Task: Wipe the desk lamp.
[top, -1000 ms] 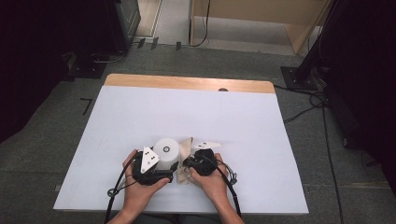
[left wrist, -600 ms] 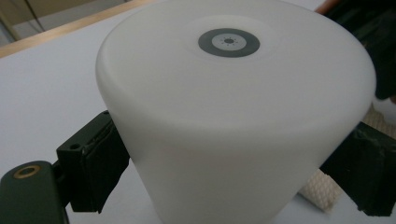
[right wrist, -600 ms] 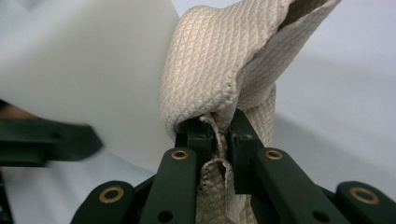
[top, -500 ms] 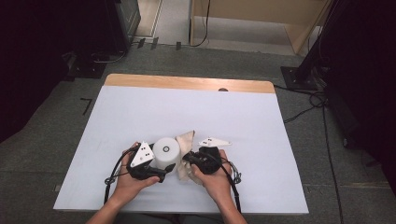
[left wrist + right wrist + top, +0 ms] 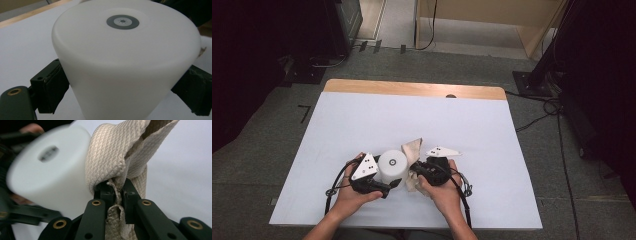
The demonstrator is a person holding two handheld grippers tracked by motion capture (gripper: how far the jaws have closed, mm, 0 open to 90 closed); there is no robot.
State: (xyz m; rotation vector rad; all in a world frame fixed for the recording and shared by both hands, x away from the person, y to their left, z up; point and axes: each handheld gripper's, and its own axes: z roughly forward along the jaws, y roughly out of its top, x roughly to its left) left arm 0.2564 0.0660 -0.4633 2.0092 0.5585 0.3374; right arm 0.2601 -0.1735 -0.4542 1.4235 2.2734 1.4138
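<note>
- Since the earlier frame: your right gripper (image 5: 414,172) lifts the beige cloth (image 5: 413,150) slightly beside the white cup (image 5: 393,166); your left gripper (image 5: 388,184) keeps its place.
- High view: cup stands upside down near the white table's (image 5: 362,115) front edge, between your two hands, cloth touching its right side.
- Left gripper view: your jaws clamp the cup's (image 5: 125,62) wall from both sides.
- Right gripper view: your jaws, narrow, pinch a fold of cloth (image 5: 112,157) against the cup (image 5: 50,170).

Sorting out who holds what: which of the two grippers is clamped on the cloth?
The right gripper: its jaws pinch the beige cloth. The left gripper instead grips the white cup on both sides.
</note>
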